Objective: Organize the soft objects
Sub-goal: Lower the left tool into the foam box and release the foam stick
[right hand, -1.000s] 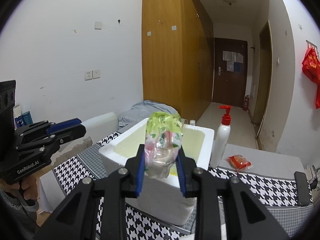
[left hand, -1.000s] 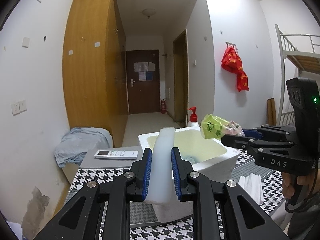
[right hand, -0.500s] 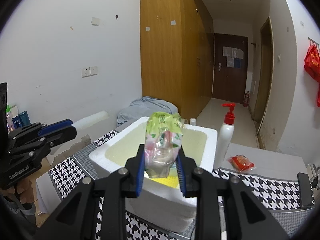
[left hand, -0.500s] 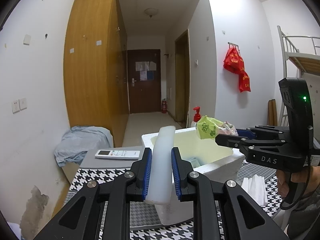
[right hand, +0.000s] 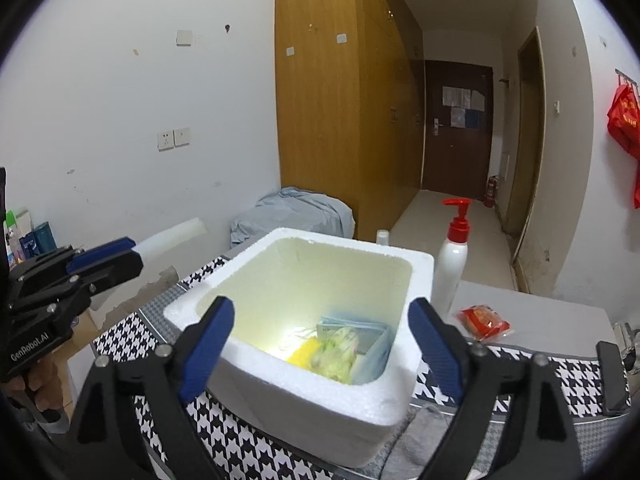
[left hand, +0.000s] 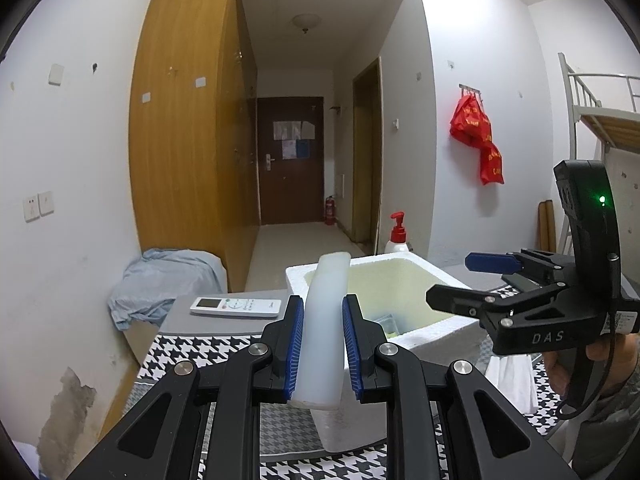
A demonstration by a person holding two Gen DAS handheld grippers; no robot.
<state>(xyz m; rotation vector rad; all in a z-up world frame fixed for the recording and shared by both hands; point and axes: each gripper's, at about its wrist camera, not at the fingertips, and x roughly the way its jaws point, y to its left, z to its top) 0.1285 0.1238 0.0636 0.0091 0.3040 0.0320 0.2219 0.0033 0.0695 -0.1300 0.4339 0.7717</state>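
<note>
On the left, the left tongs (left hand: 322, 344) are clenched on a pale, soft foam strip (left hand: 323, 320), held upright between the blue pads just short of the near wall of the white foam box (right hand: 304, 392). That strip has not gone in yet. Behind it, a white remote (left hand: 236, 306) lies on the grey end of the counter (left hand: 180, 356), and a heap of blue cloth (left hand: 160, 280) sits further back by the wall.

In the middle, the box stands on the checked counter with its top open. Inside, against its right-hand side, lie a flat blue packet (right hand: 360, 336) and a green-and-yellow plastic bag (right hand: 332, 354), blurred in the right wrist view, so I judge it has only just landed.

To the right, the right tongs (right hand: 322, 340) have just been opening and now stand released and spread wide over the box, with nothing between them. Beyond the box, a white pump bottle with a red top (right hand: 452, 256) stands on the counter, and a small red packet (right hand: 484, 322) lies beside it. From the left wrist view a bundle of white cloth (left hand: 510, 380) shows on the counter below the right tongs.

So the bag is stowed; the foam strip looks next, and the red packet and white cloth may still want sorting.
</note>
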